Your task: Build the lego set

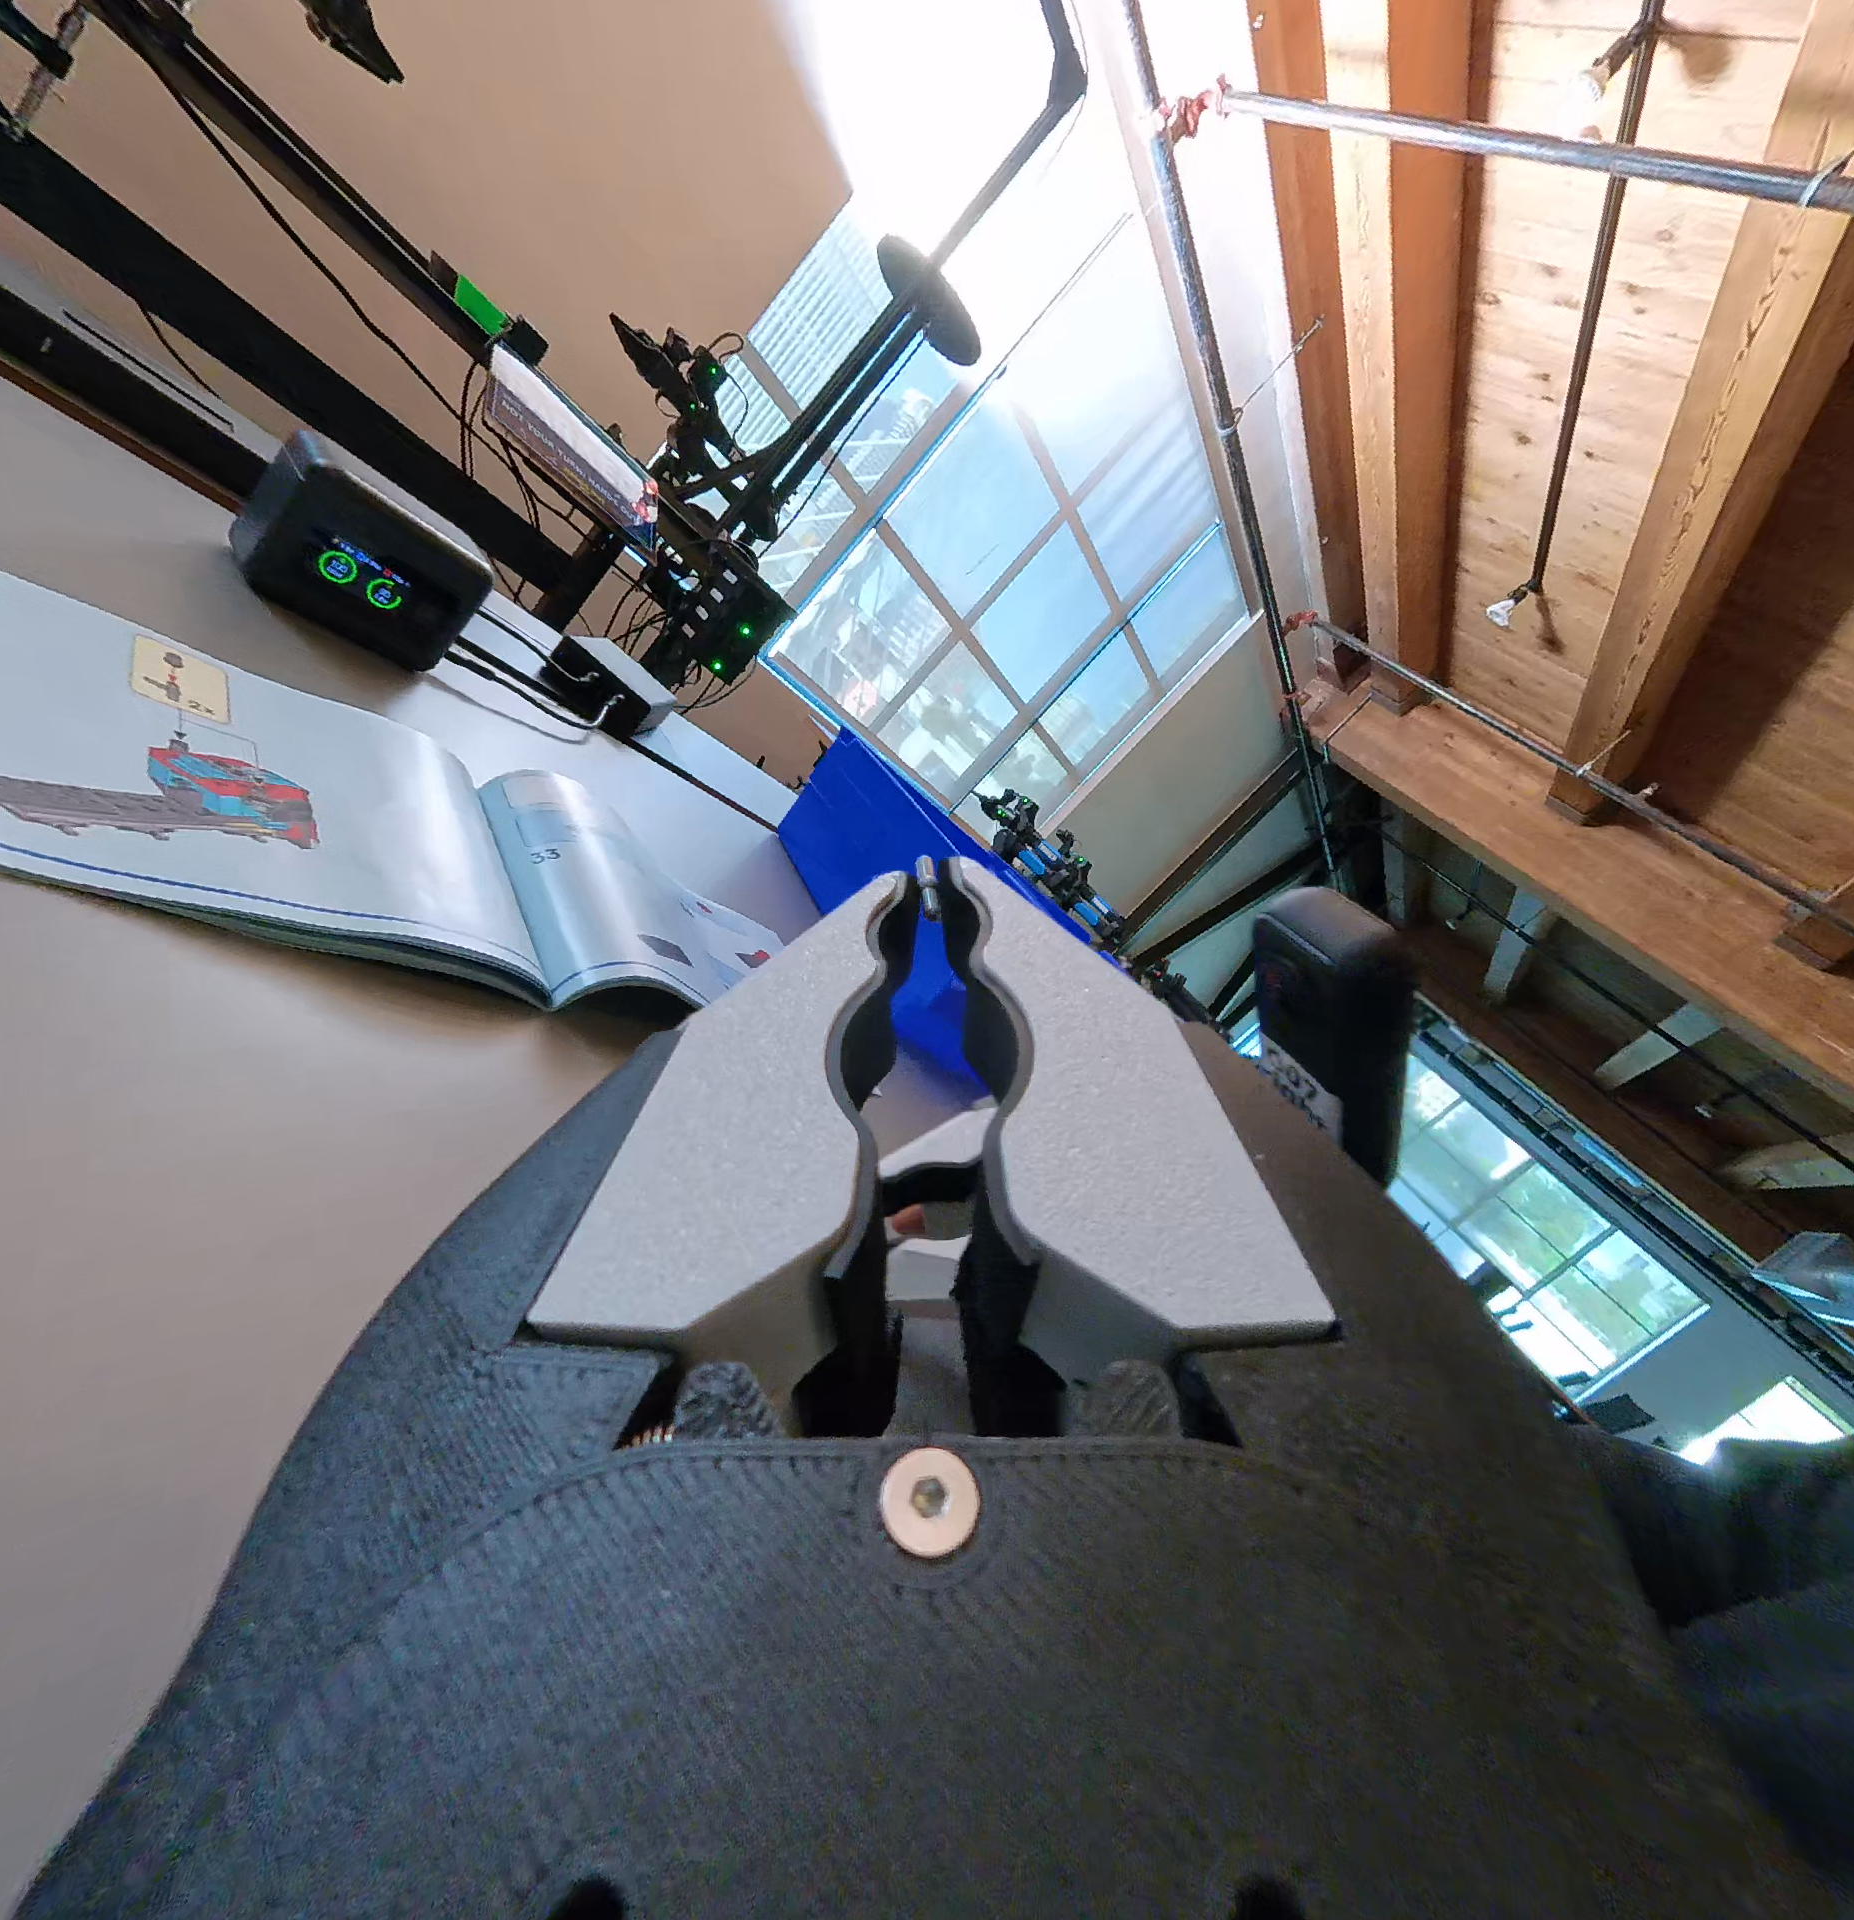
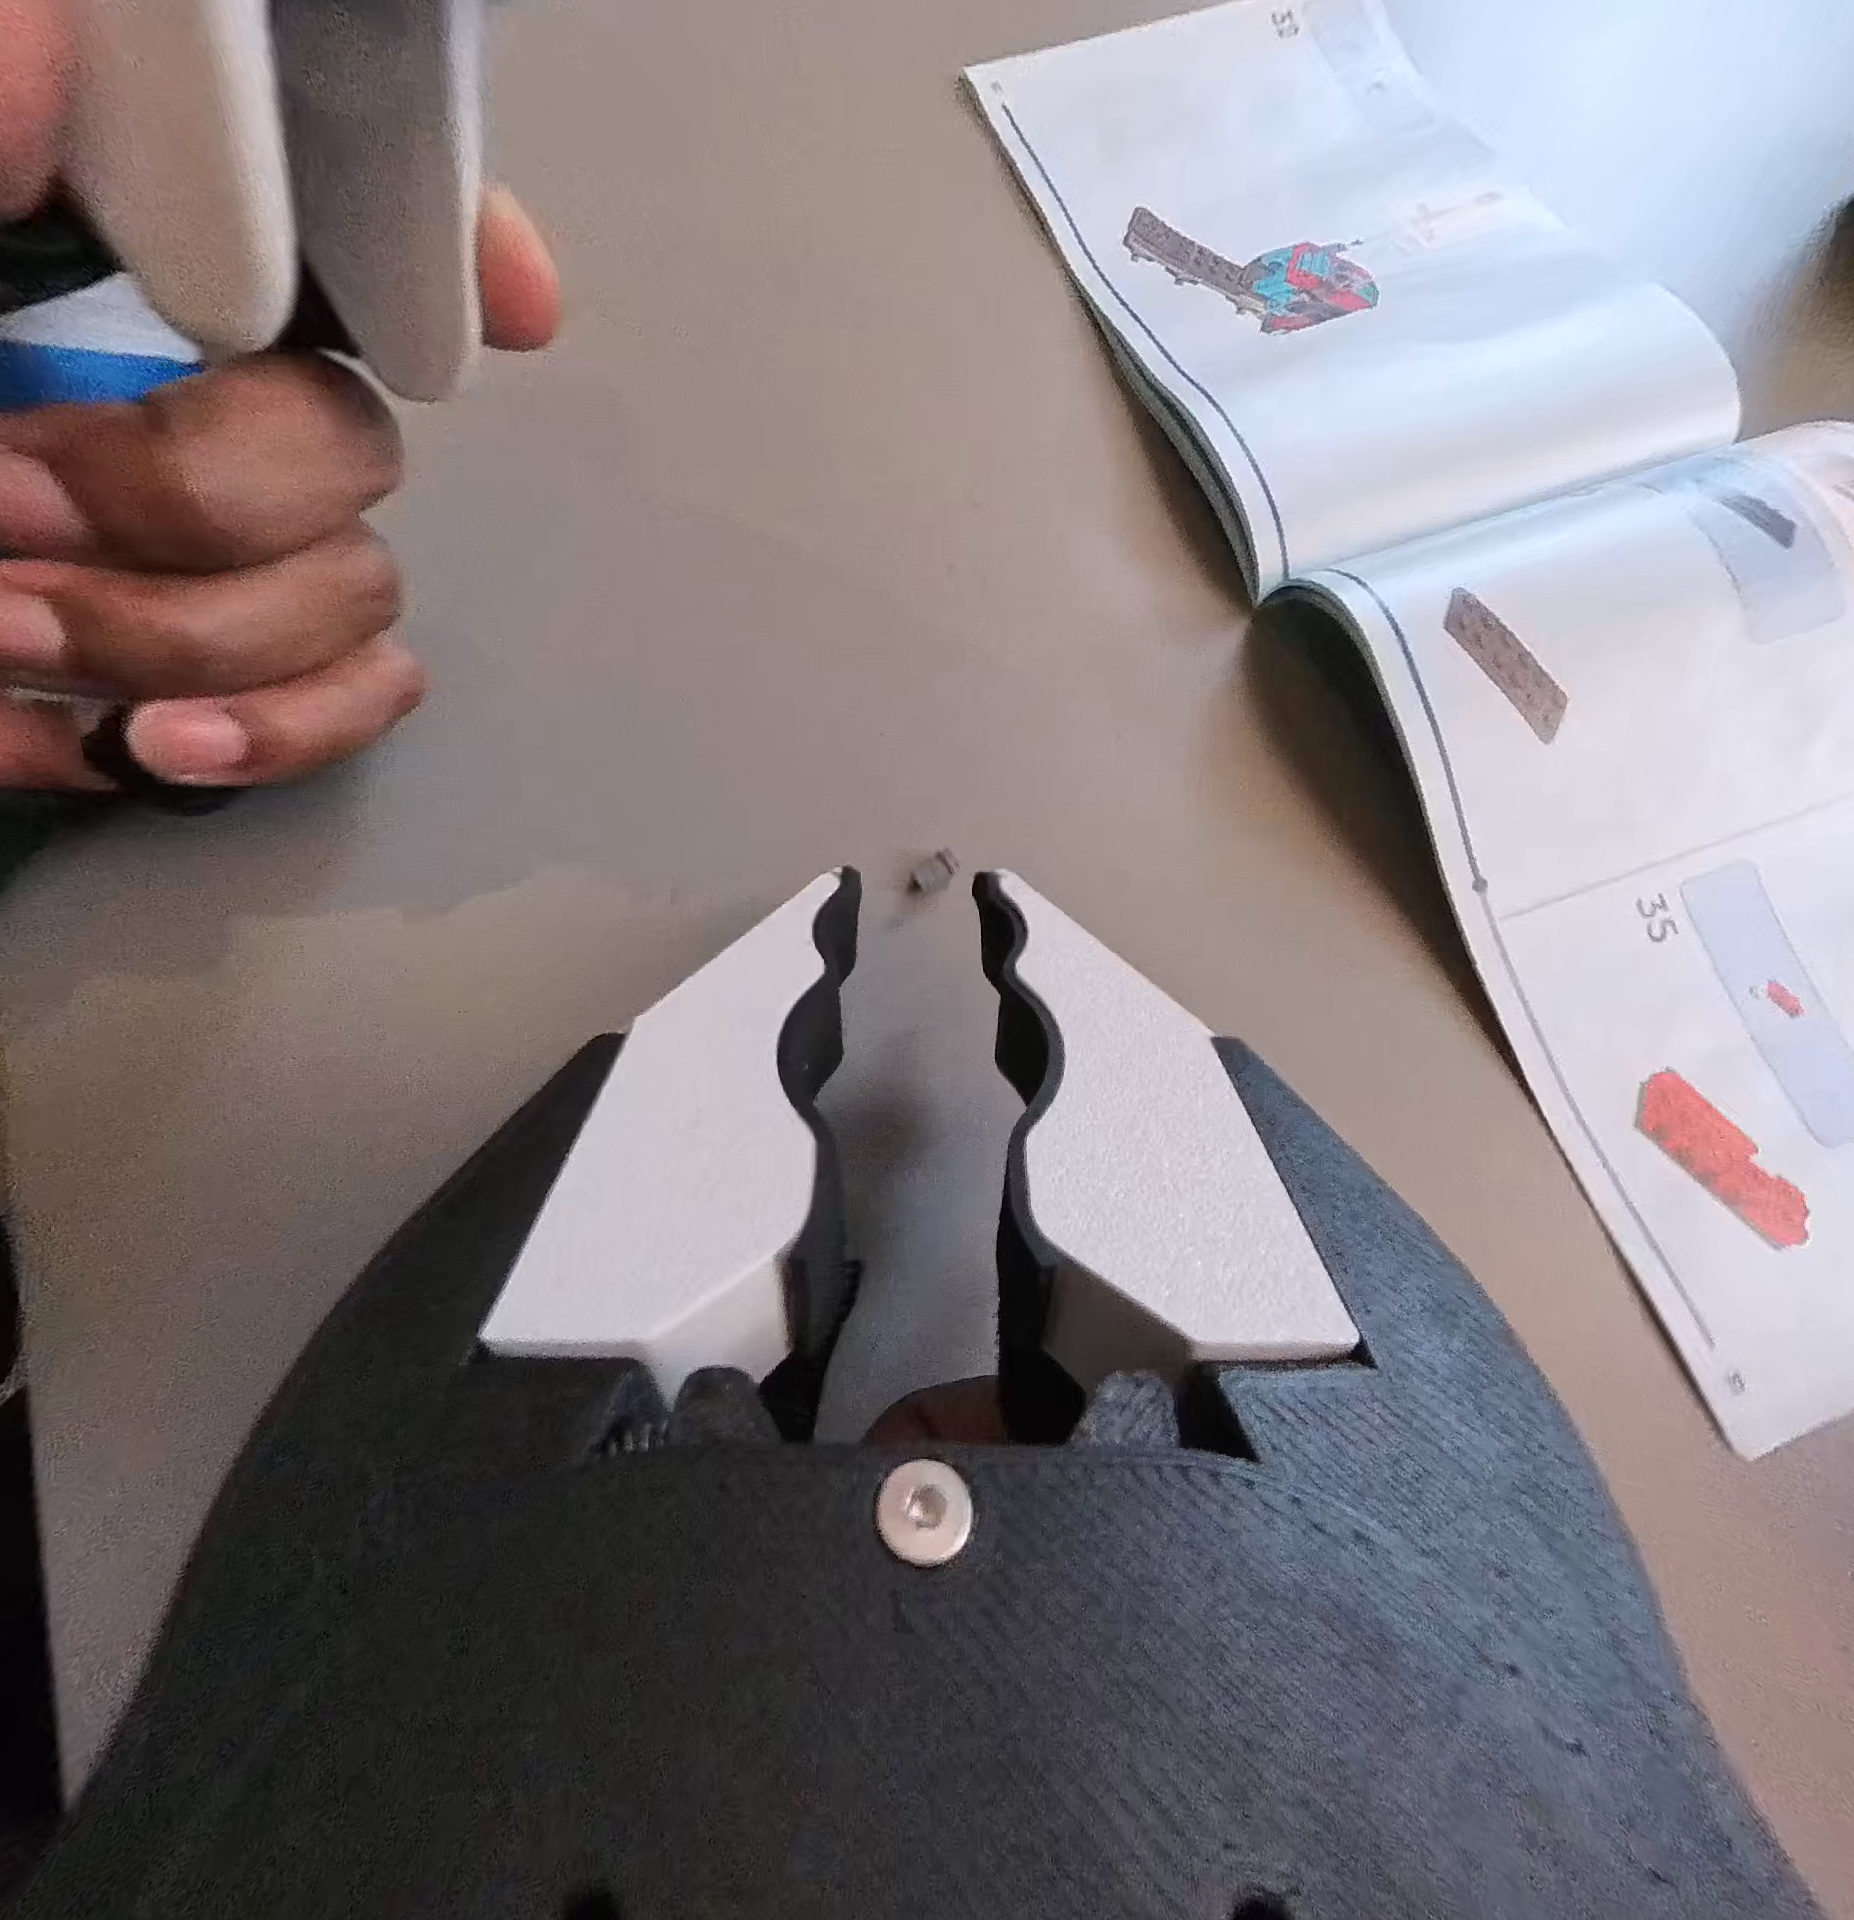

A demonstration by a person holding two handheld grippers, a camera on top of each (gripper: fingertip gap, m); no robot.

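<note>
My left gripper [image 1: 929, 886] is shut on a tiny grey lego pin [image 1: 928, 879] that sticks out between its fingertips. It is held up in the air, tilted toward the windows. My right gripper [image 2: 915, 883] is open and points down at the tan table [image 2: 746, 520]. A second small grey lego piece [image 2: 933, 871] lies on the table just ahead of its tips, between them and untouched. The open instruction booklet [image 2: 1474, 540] lies to the right; it also shows in the left wrist view [image 1: 279, 800].
A person's hand [image 2: 175, 582] holding the other gripper's handle fills the upper left of the right wrist view. A blue bin [image 1: 881, 831] stands beyond the booklet. A black device with green lights [image 1: 362, 551] and cables sit at the table's back edge. There is about 12 cm between the tips of the two grippers.
</note>
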